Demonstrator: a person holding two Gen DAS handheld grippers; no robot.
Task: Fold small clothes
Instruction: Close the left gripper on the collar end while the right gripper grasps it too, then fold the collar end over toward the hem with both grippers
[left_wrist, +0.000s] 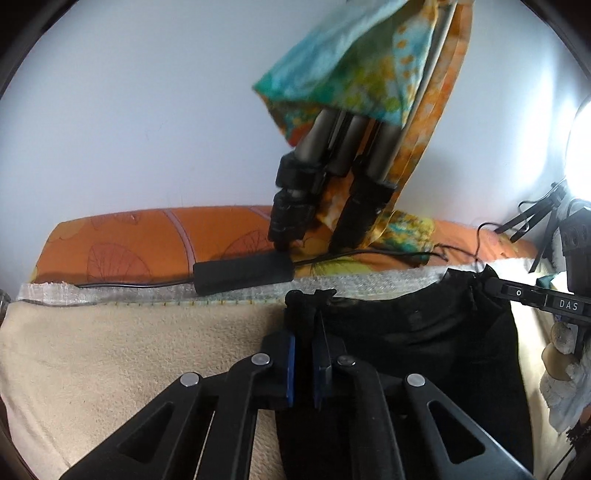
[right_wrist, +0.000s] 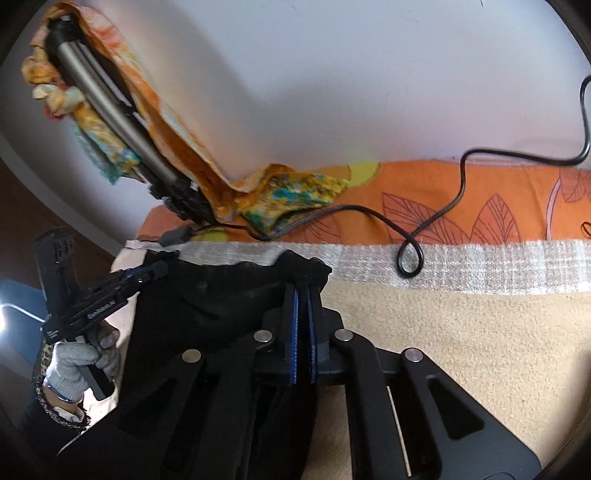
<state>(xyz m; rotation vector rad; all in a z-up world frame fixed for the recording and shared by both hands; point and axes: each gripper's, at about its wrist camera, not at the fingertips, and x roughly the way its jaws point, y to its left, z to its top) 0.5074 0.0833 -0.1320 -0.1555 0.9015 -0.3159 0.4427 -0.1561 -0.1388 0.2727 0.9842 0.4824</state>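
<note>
We see a bed covered by a cream fleece blanket (left_wrist: 110, 354), which fills the lower half of both wrist views. On it lies a black garment (left_wrist: 424, 332), spread toward 3 o'clock in the left wrist view and toward 9 o'clock in the right wrist view (right_wrist: 207, 295). Beyond the blanket, toward 12 o'clock, runs a white woven strip (right_wrist: 461, 266), and past that an orange leaf-print sheet (right_wrist: 480, 199) against the wall. A black power adapter (left_wrist: 243, 272) rests where strip and sheet meet, and its black cable (right_wrist: 410, 254) loops over both. A colourful patterned cloth (right_wrist: 295, 195) trails down onto the orange sheet.
</note>
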